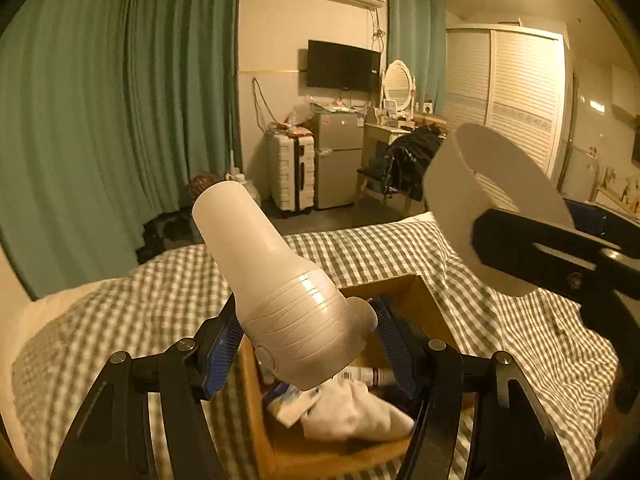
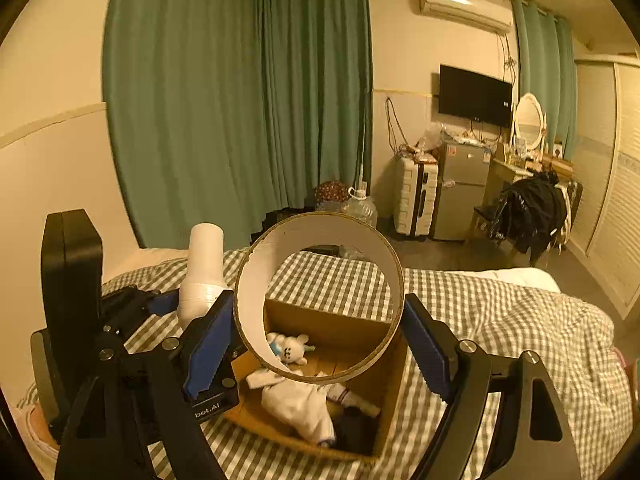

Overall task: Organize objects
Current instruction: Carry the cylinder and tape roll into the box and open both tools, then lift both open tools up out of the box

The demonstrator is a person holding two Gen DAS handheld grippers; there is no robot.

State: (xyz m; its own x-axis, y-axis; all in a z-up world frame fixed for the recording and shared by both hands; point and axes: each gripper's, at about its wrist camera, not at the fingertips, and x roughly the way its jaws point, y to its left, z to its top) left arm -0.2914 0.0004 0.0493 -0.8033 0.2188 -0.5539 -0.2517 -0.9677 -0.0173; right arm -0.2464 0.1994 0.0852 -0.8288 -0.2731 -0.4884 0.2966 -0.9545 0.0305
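My left gripper (image 1: 308, 340) is shut on a white bottle-shaped container (image 1: 276, 280), holding it tilted above an open cardboard box (image 1: 256, 400) on the bed. My right gripper (image 2: 320, 336) is shut on a white cardboard ring (image 2: 248, 280), held above the same box (image 2: 392, 396). The ring (image 1: 460, 208) and right gripper also show at the right of the left wrist view. The white container (image 2: 202, 268) and left gripper show at the left of the right wrist view. Inside the box lie white cloth (image 2: 298, 404), a small plush toy (image 2: 290, 350) and a tube (image 1: 368, 376).
The box rests on a grey-and-white checked duvet (image 2: 500, 340). Green curtains (image 2: 240, 100) hang behind the bed. A suitcase (image 2: 416, 196), a small fridge (image 2: 464, 188), a dressing table and a chair with a black jacket (image 2: 528, 212) stand across the room.
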